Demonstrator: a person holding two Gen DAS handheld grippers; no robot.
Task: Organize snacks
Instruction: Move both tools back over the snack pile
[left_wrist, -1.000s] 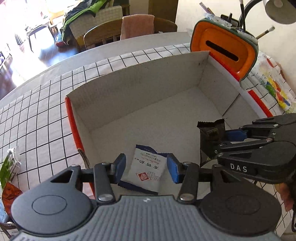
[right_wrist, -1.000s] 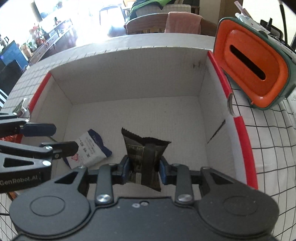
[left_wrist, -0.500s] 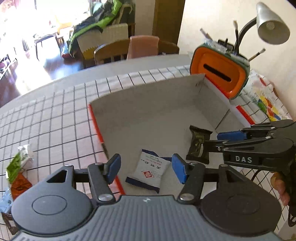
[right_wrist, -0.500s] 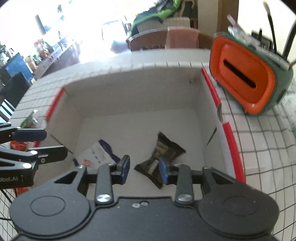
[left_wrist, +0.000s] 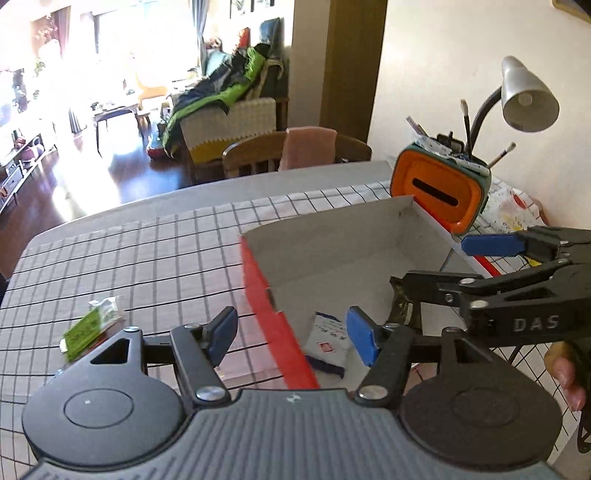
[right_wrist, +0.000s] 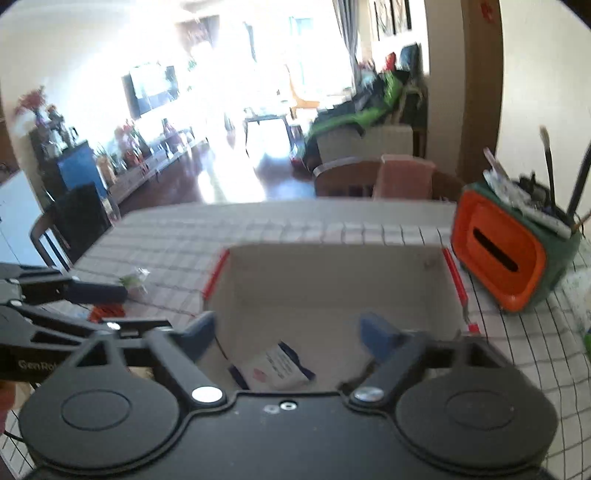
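Dark snack (left_wrist: 400, 314) dropped; 2 pkts in box (left_wrist: 332, 236), prob.

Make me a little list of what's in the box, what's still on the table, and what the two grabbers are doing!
box: open, on the checked tablecloth
in the box: white packet, dark packet
outside the box: green packet
left gripper: jaws opening, nothing between them
right gripper: jaws opening, nothing between them
behind the box: orange holder, lamp

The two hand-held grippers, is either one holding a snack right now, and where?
Nothing is held. The left hand-held gripper and right hand-held gripper are both opening, nothing between their jaws.
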